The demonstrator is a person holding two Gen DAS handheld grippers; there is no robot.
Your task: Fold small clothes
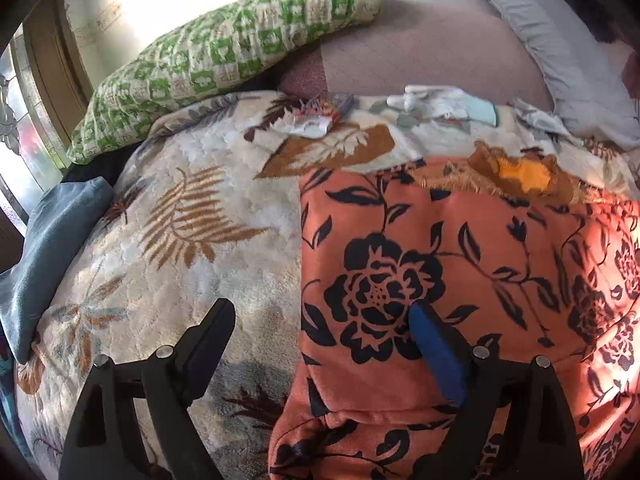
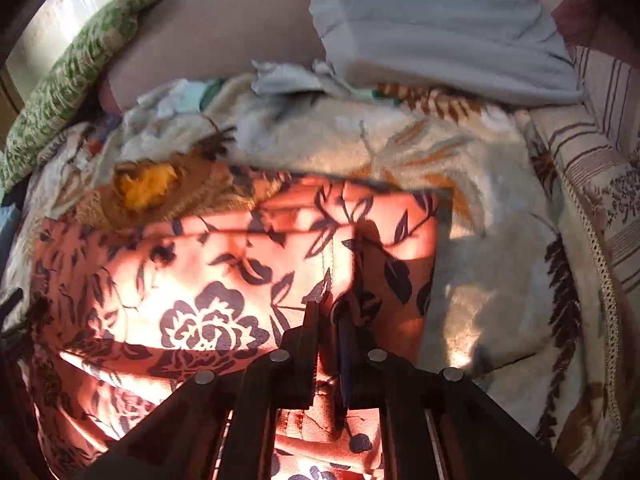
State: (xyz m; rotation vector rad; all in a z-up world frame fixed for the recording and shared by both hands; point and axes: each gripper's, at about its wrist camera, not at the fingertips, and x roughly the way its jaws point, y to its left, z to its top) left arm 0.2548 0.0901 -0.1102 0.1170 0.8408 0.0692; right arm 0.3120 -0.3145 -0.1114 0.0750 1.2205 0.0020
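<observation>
Orange floral garment [image 1: 460,280] spread on a leaf-print blanket [image 1: 180,220], one gripper wide, the other pinching cloth.

The left gripper [image 1: 320,328] hangs with fingers spread across the garment's left edge, gripping nothing. The right gripper [image 2: 328,320] has its fingers pressed together on a fold of the garment near its right side. Just beyond the garment's far edge lies a brown-and-yellow cloth [image 1: 520,176]. Further off sit small pale clothes [image 1: 440,104], a green checked pillow [image 1: 224,52] at far left, a grey pillow [image 2: 440,32] at far right, and blue fabric [image 1: 44,252] at the left edge.
</observation>
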